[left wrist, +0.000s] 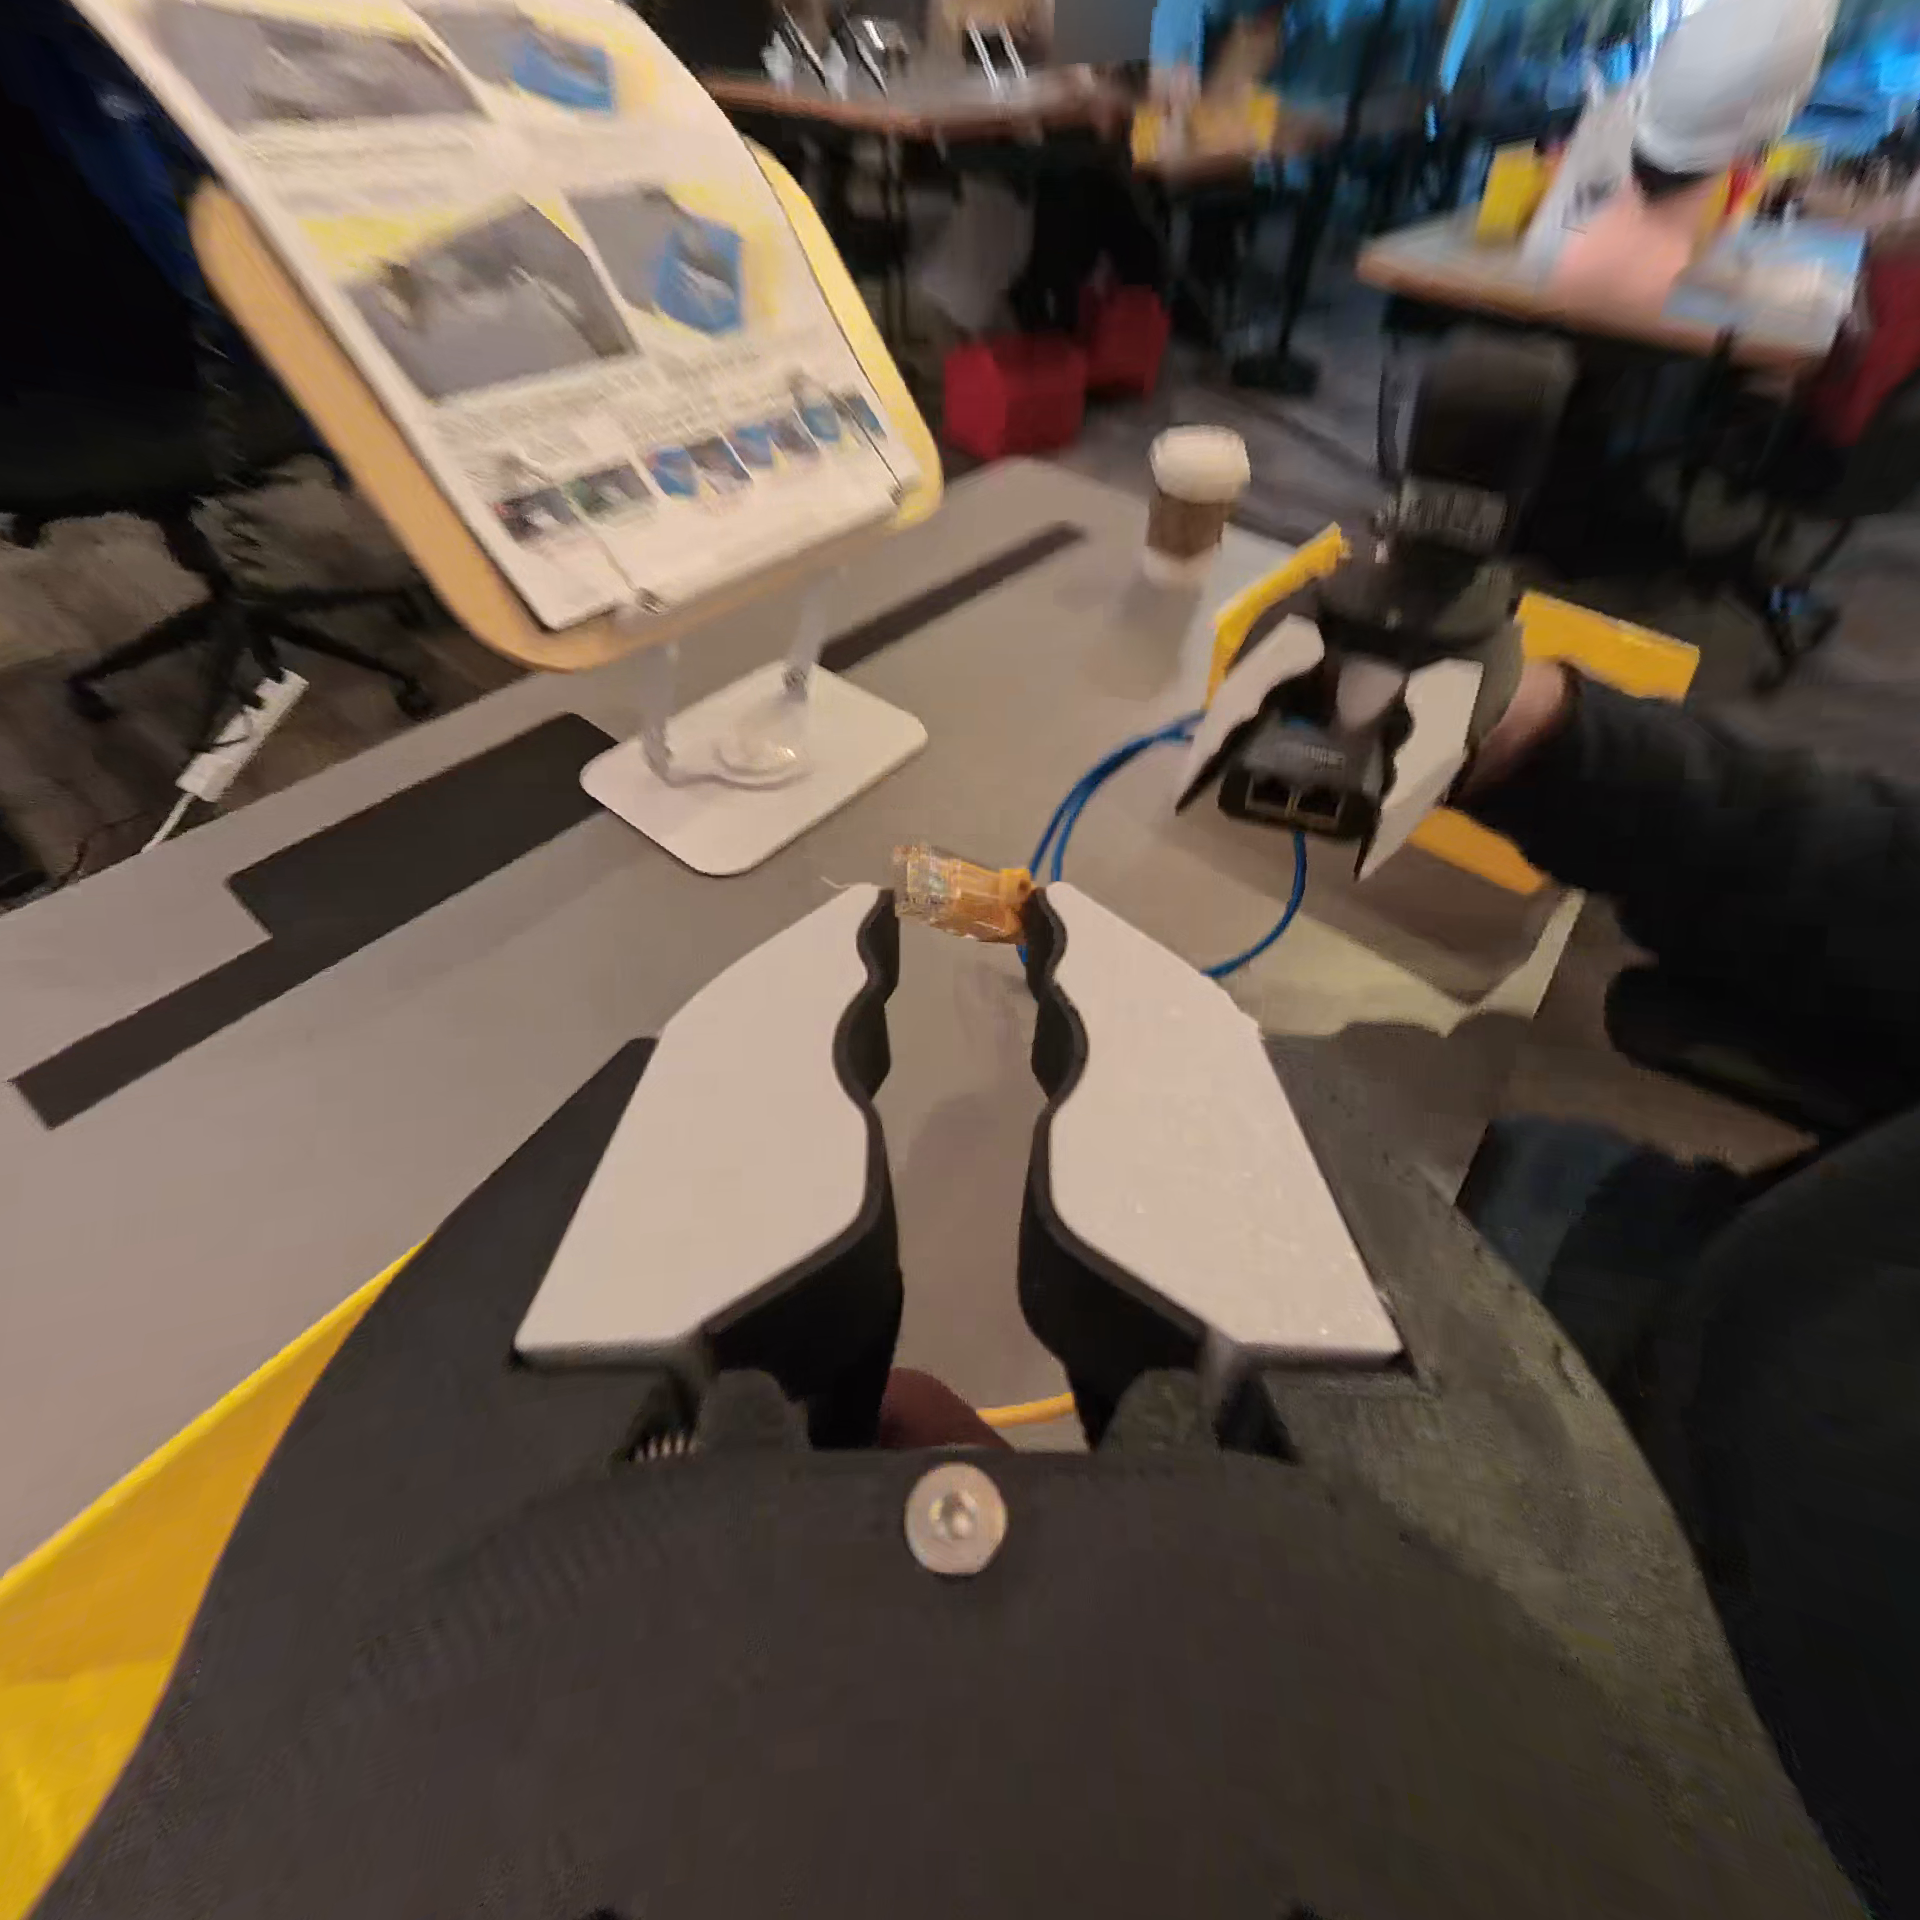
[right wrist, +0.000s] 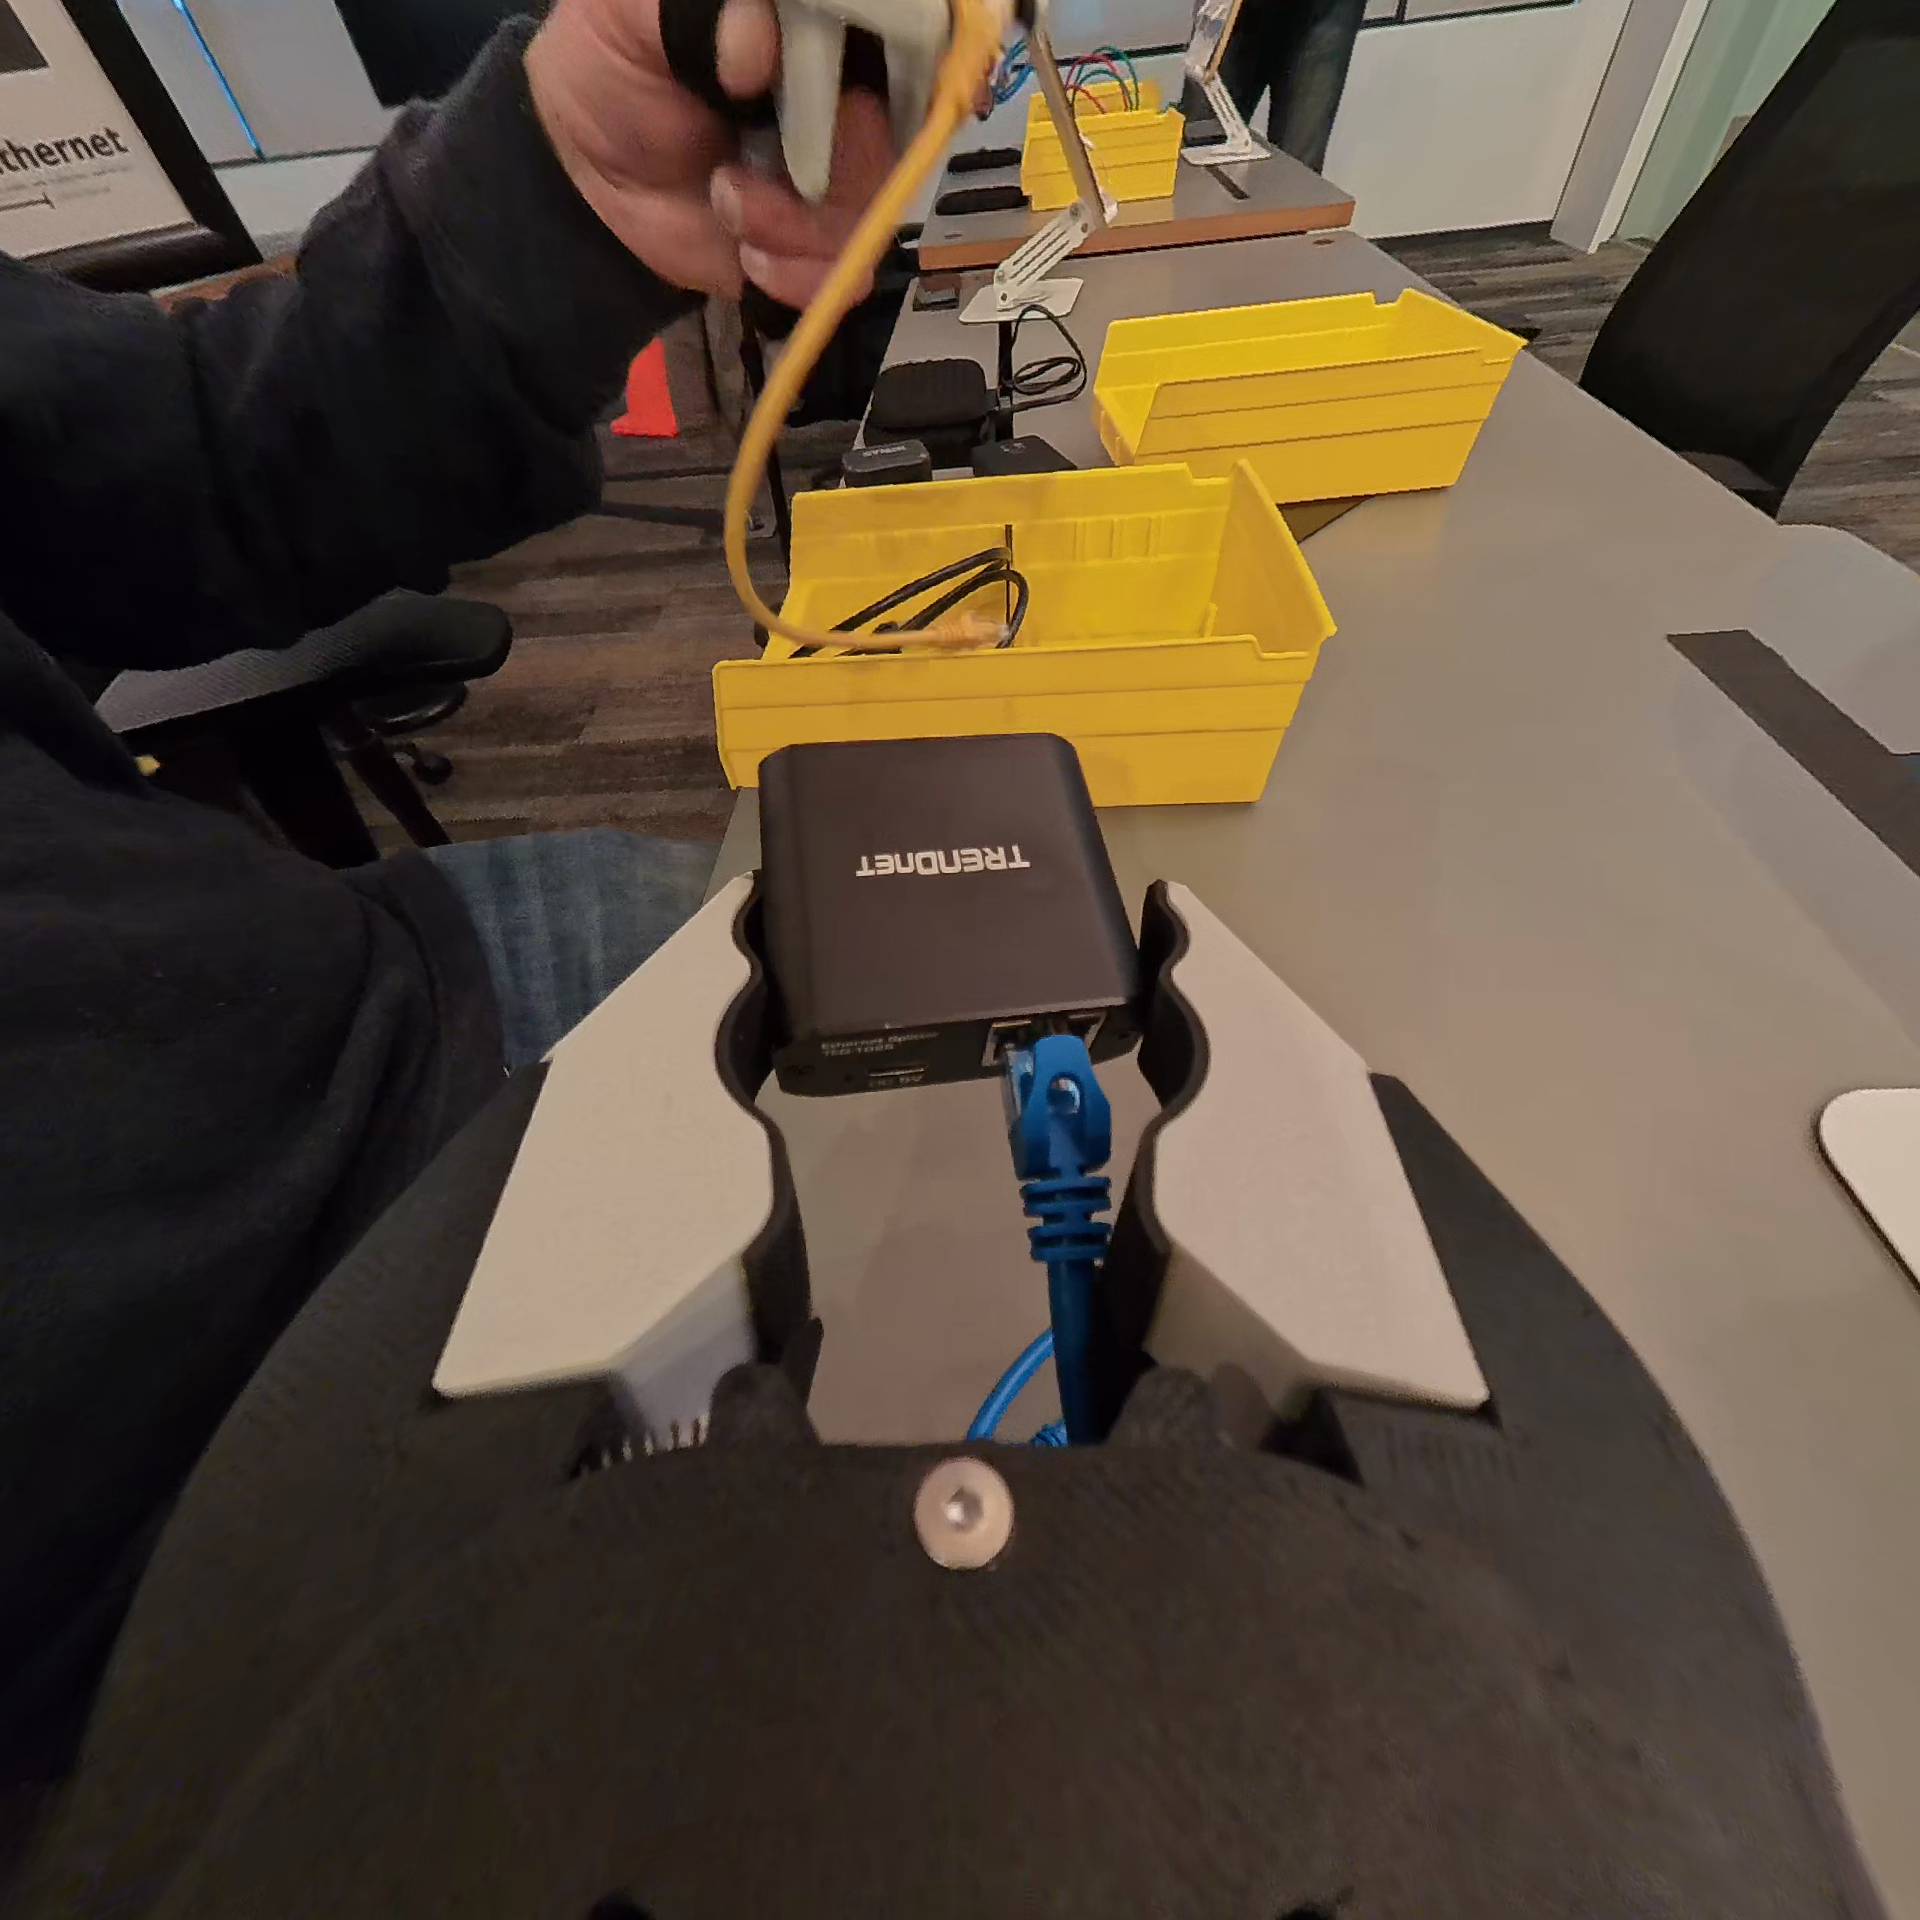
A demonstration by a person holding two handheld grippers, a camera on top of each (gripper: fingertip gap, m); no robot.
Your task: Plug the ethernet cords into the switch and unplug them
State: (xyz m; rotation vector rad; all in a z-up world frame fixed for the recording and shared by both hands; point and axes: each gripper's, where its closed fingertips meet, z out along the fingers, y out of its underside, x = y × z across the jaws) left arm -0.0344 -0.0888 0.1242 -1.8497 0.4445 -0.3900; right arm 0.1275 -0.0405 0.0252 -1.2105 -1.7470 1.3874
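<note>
Switch [right wrist: 940, 904] sits clamped in right claw [right wrist: 951, 997], blue cord [right wrist: 1062, 1143] plugged in.

The left wrist view sits just behind its own grey-and-black two-finger left gripper [left wrist: 961, 904], raised above the flat grey table [left wrist: 343, 1049] and tilted down across it toward a white-based tilted display stand [left wrist: 582, 343] and the blurred room beyond. The right wrist view looks low along its own right gripper [right wrist: 945, 935], close over the same table [right wrist: 1455, 831], toward an open yellow plastic bin [right wrist: 1039, 634]. Each view catches the other gripper farther off, and both share the small black box-shaped switch [left wrist: 1294, 774] [right wrist: 935, 883] and the thin blue ethernet cord [left wrist: 1283, 914] [right wrist: 1060, 1143].
</note>
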